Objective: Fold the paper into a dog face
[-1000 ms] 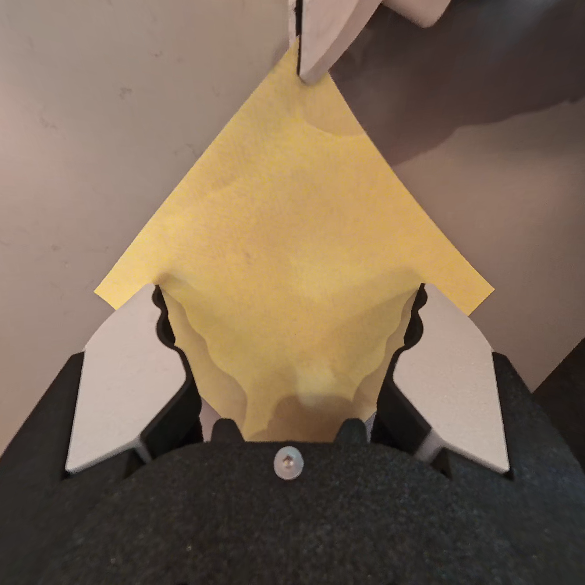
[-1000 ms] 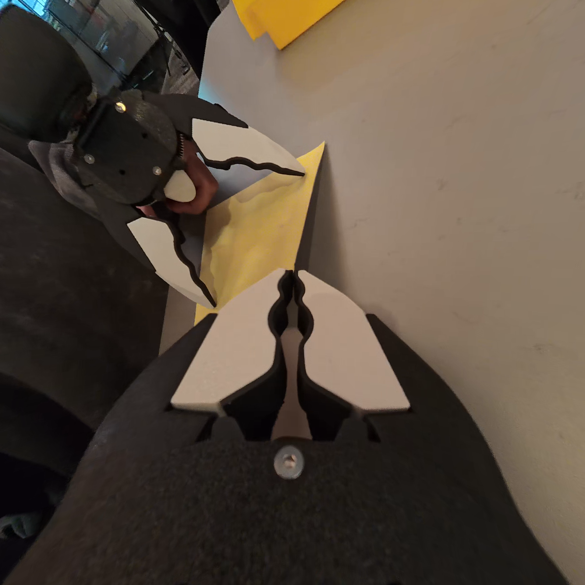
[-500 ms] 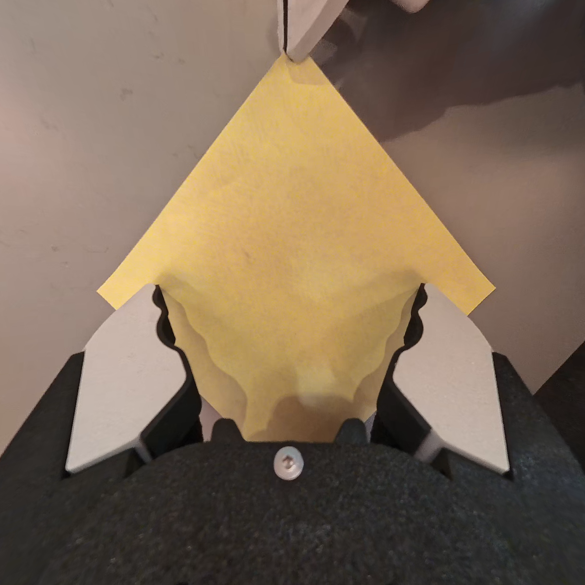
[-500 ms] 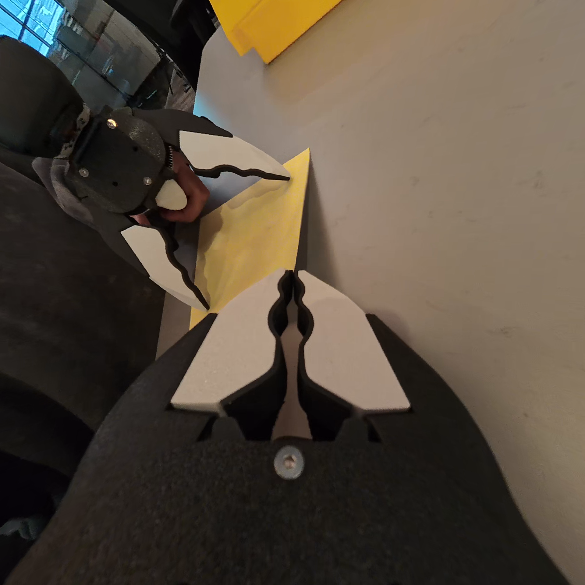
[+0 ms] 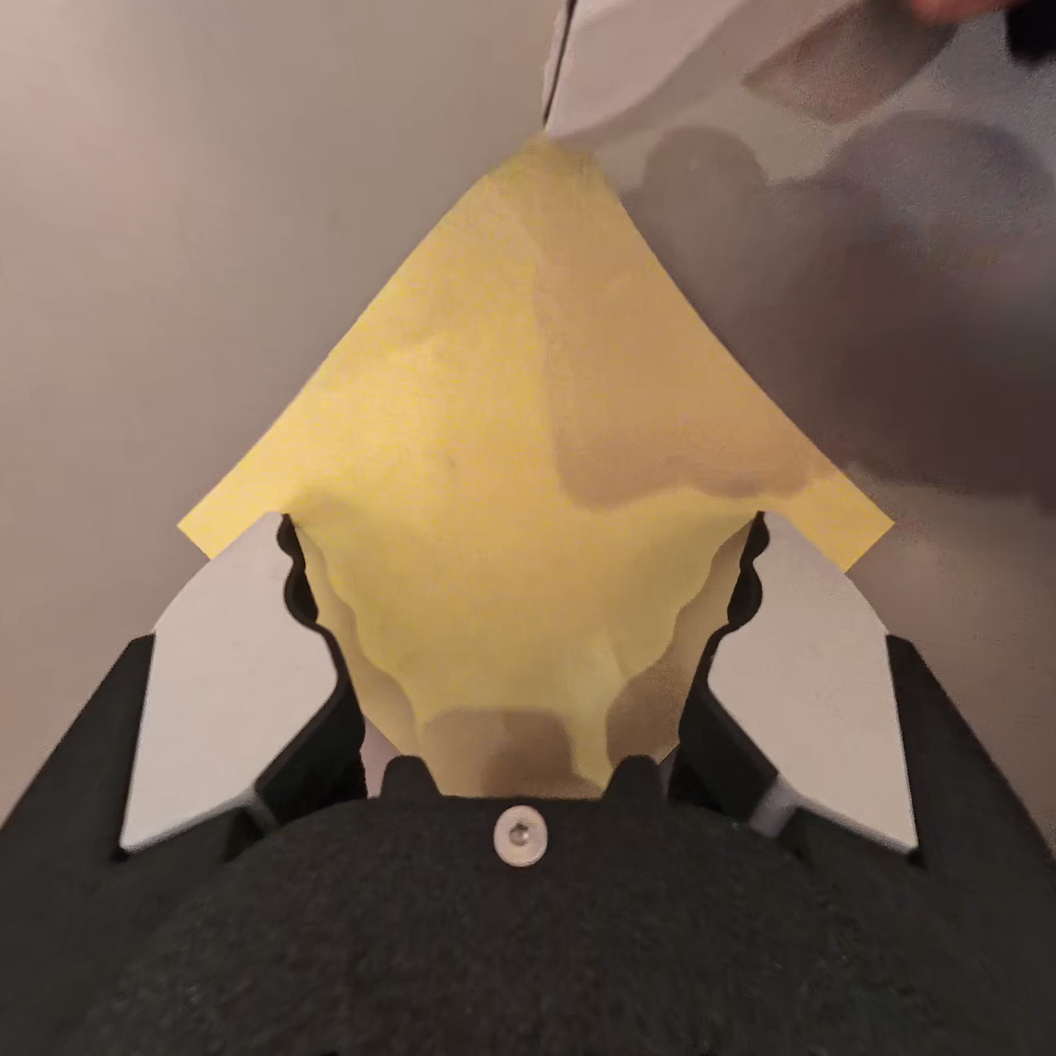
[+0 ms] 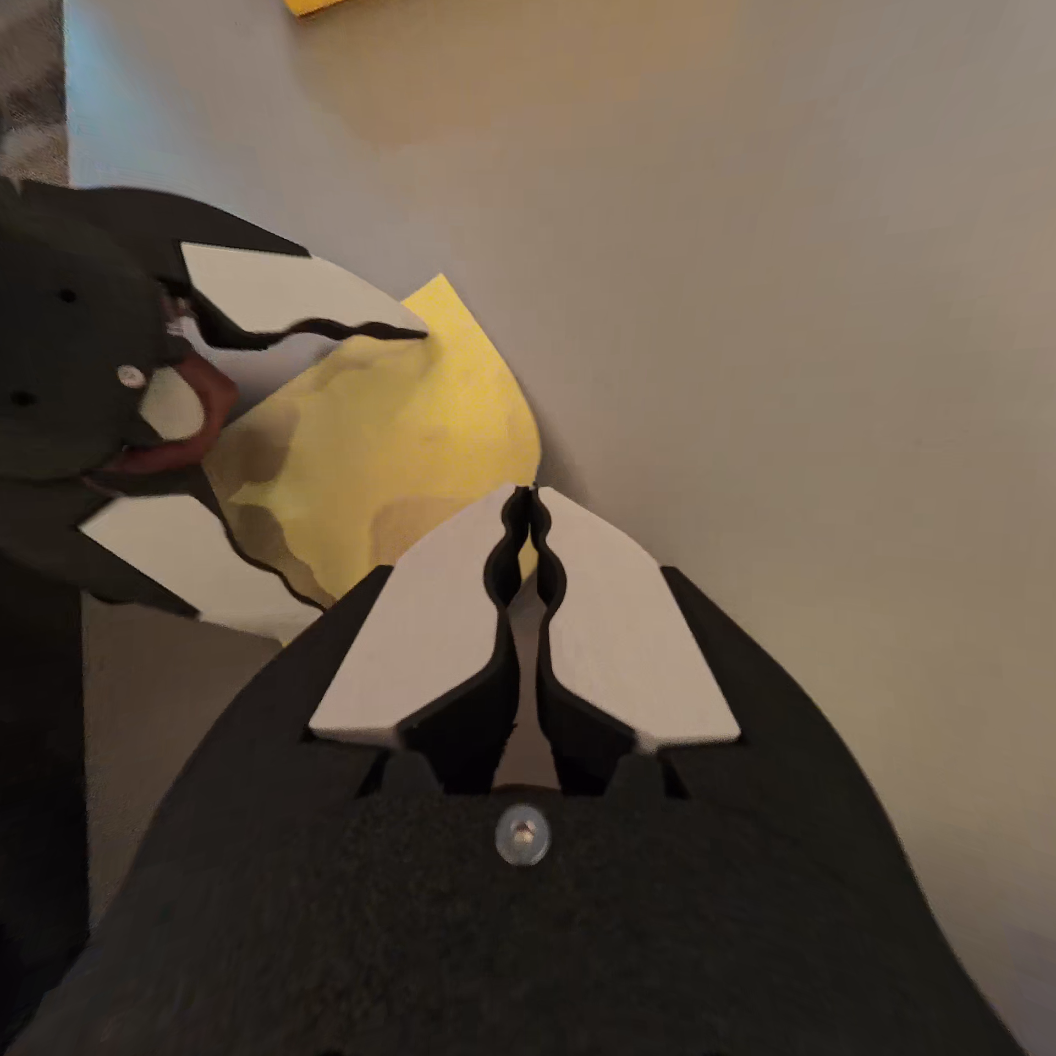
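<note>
A yellow square of paper lies corner-on on the grey table. My left gripper is open wide, and its two fingertips rest on the paper near its left and right corners. My right gripper is shut on the paper's far corner and holds that corner lifted off the table. In the right wrist view the right gripper pinches the corner, and the paper bows upward from it. The open left gripper spans the sheet's other side.
The grey table stretches away to the right. A stack of yellow paper lies at its far edge. The table's edge runs down the left of the right wrist view. A hand holds the left gripper. Across from one pair of fingers to the other is roughly 9 centimeters.
My right gripper has lifted the paper's far corner and drawn it toward the left gripper, so the flat sheet now bows upward. The left gripper has stayed open on the paper.
</note>
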{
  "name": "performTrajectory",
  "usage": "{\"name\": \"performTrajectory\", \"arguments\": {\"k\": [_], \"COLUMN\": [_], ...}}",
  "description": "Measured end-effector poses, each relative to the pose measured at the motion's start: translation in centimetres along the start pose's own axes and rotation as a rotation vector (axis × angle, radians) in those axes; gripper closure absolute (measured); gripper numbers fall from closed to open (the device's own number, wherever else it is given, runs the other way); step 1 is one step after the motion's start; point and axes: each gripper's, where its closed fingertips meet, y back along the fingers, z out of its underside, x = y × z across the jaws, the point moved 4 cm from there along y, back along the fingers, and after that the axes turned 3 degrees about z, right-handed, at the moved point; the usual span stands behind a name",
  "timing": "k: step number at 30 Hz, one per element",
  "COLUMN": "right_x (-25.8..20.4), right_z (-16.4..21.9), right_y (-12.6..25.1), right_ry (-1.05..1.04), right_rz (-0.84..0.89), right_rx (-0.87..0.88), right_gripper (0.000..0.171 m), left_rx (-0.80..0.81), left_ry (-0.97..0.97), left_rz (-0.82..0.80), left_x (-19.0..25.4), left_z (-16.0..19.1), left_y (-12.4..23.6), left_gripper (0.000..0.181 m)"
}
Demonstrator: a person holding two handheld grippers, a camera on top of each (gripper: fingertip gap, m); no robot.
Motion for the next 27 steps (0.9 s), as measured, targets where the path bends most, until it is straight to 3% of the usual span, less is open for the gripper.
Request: {"name": "performTrajectory", "arguments": {"k": [1, 8, 15, 18, 20, 27], "right_x": [-0.1, 0.2, 0.8, 0.7, 0.6, 0.7], "right_z": [-0.4, -0.5, -0.4, -0.3, -0.2, -0.1], "right_y": [0.0, -0.1, 0.0, 0.0, -0.1, -0.4], "right_ry": [0.007, 0.020, 0.025, 0.045, 0.063, 0.095], "right_rz": [0.004, 0.071, 0.167, 0.187, 0.189, 0.189], "right_rx": [0.008, 0.021, 0.026, 0.007, -0.004, -0.027], "right_gripper": [0.171, 0.171, 0.171, 0.171, 0.171, 0.171], "left_rx": [0.011, 0.047, 0.160, 0.165, 0.165, 0.111], "left_ry": [0.016, 0.084, 0.108, 0.031, -0.028, -0.290], "left_rz": [-0.012, -0.022, 0.036, 0.012, -0.010, 0.109], "left_x": [0.2, 0.0, -0.1, 0.0, -0.3, -4.0], "left_z": [-0.7, -2.0, -0.1, 1.2, 1.7, 2.6], "left_y": [-0.5, -1.0, 4.6, 5.7, 5.6, 4.8], "left_gripper": [0.041, 0.042, 0.045, 0.056, 0.052, 0.061]}}
